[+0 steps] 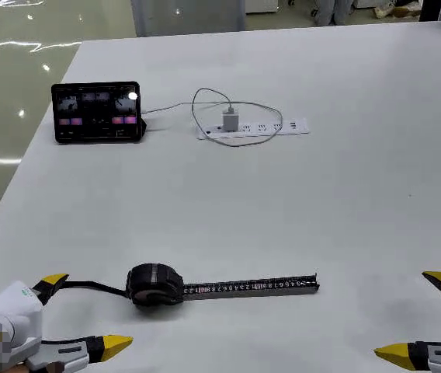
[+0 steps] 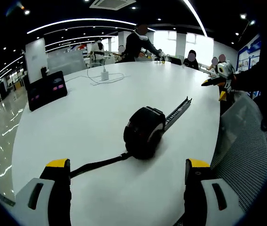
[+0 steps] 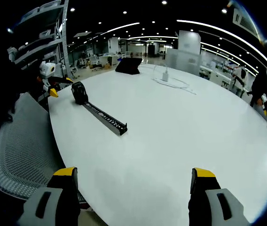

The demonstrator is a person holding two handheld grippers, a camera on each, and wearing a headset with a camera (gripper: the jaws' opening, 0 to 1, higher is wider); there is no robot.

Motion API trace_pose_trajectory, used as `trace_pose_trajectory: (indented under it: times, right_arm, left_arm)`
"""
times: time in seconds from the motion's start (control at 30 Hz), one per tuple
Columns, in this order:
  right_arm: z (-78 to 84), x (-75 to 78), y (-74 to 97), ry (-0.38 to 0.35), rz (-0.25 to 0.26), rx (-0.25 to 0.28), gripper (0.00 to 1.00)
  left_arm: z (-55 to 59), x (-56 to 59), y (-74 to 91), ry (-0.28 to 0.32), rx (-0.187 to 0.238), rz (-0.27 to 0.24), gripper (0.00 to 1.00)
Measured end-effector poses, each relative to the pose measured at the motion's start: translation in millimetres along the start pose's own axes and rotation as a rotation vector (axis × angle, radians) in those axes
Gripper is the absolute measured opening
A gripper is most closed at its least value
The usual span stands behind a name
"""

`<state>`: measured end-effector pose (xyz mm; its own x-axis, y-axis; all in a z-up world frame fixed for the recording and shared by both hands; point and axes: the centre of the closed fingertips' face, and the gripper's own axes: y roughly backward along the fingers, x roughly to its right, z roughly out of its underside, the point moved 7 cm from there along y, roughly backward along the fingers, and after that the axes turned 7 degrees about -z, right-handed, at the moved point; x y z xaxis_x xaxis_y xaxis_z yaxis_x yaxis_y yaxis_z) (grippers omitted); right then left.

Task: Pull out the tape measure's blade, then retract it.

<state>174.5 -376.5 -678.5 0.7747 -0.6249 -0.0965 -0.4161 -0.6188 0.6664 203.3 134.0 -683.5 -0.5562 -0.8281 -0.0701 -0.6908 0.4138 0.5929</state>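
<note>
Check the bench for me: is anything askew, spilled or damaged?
Nothing stands out. The tape measure sits on the table with its blade out, flat and straight, no kink visible. The left gripper and right gripper are both open.

A row of small pale numerals runs along the blade (image 1: 251, 287) lying on the tabletop (image 1: 298, 217). They are printed between fine graduation marks, and the single digits are too small to read with certainty. The tablet (image 1: 96, 113) screen shows pink and grey panels whose lettering is too small to read.
</note>
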Motion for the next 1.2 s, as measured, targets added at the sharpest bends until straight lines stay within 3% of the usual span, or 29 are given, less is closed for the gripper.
trace_pose_trajectory:
  times: [0.2,0.3,0.37,0.53,0.6,0.77,1.03,1.2]
  right_arm:
    - [2.2,1.9,5.7,-0.003,0.015,-0.001,0.99]
    - [2.0,-1.3,6.9,-0.013,-0.001,0.000,0.99]
    - [4.8,-3.2,7.5,0.030,-0.003,-0.022,0.99]
    - [3.6,0.2,13.3,-0.027,0.014,0.037,0.99]
    - [6.8,1.6,15.0,-0.002,0.030,0.015,0.99]
    - [11.1,-0.7,16.7,-0.001,0.017,-0.005,0.99]
    - [14.8,-0.6,18.1,-0.006,0.025,0.003,0.99]
    - [18.4,0.5,19.1,-0.023,0.034,0.001,0.99]
  left_arm:
    - [1.4,2.9,-0.4,0.001,-0.001,0.007,0.99]
    - [4.5,2.3,-0.3,0.000,-0.007,0.015,0.99]
    - [4.9,1.5,1.3,0.009,-0.007,0.016,0.99]
    - [5.0,2.7,3.8,0.008,0.006,0.021,0.99]
    - [5.8,3.6,5.0,-0.001,0.002,0.019,0.99]
    - [5.7,3.3,7.4,0.015,0.008,0.021,0.99]
    - [4.5,2.5,7.7,0.010,0.011,0.011,0.99]
    - [1.9,8.3,8.7,-0.003,0.005,0.014,0.99]
